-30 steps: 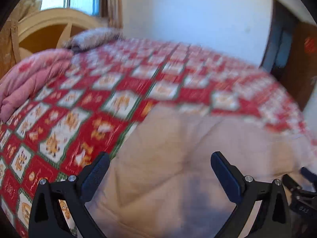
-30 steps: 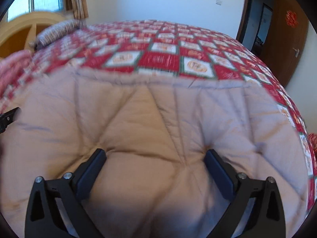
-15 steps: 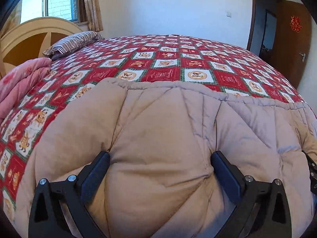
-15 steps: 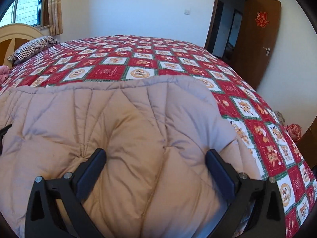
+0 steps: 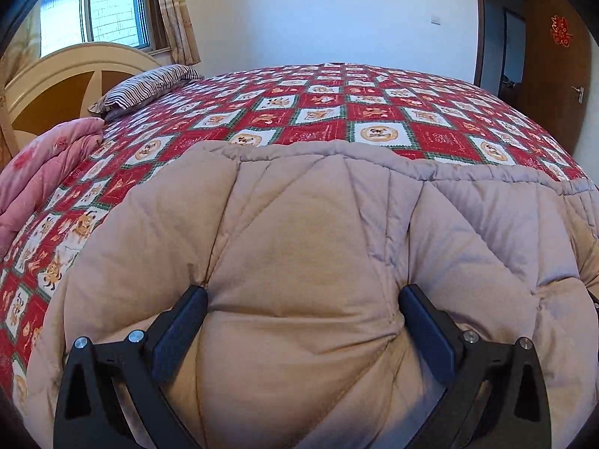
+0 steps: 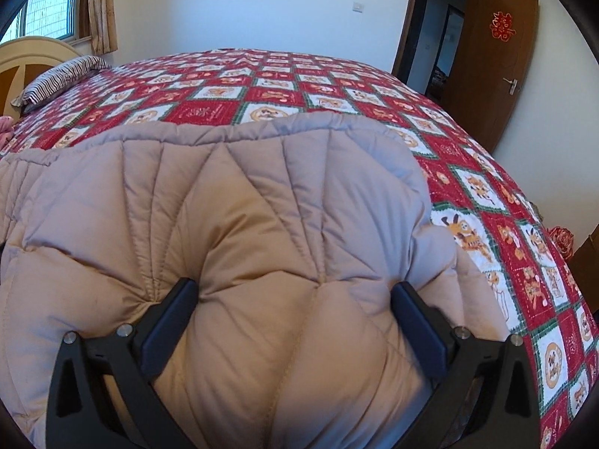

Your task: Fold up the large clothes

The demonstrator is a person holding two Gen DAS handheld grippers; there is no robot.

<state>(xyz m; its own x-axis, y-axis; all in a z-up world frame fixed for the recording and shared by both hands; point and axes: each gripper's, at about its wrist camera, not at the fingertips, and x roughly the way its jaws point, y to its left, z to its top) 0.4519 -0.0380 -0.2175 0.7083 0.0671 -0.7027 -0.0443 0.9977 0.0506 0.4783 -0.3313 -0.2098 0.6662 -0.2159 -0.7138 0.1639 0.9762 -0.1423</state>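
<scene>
Garment: a beige quilted padded coat [image 5: 299, 254], puffy, stitched in diamond and channel seams, lying on the bed and filling the 6 o'clock half of both wrist views; its gathered far hem runs across toward 12 o'clock.
Bed cover: a red, white and green patchwork bedspread [image 5: 374, 112] with cartoon squares, flat and smooth beyond the coat.
Left hand-held gripper [image 5: 302, 314]: jaws spread wide, padding bulging between them; whether the pads bite the cloth I cannot tell.
Right hand-held gripper [image 6: 292, 308]: also spread wide, over the coat's 3 o'clock side, where the corner rolls down to the bedspread.
Risk, grip: thick slippery fill may squeeze out of the jaws as they close, leaving only the outer shell caught, so a layer could slide off mid-fold.
Risk, evenness: if the two sides are lifted unequally, the fold would likely skew and trapped air would spring it open.
Risk, snag: the coat may drag the bedspread into wrinkles.
Surroundings: a striped pillow [image 5: 146, 86] and pink folded quilt [image 5: 41, 172] at 10 o'clock, well apart from the coat.
</scene>
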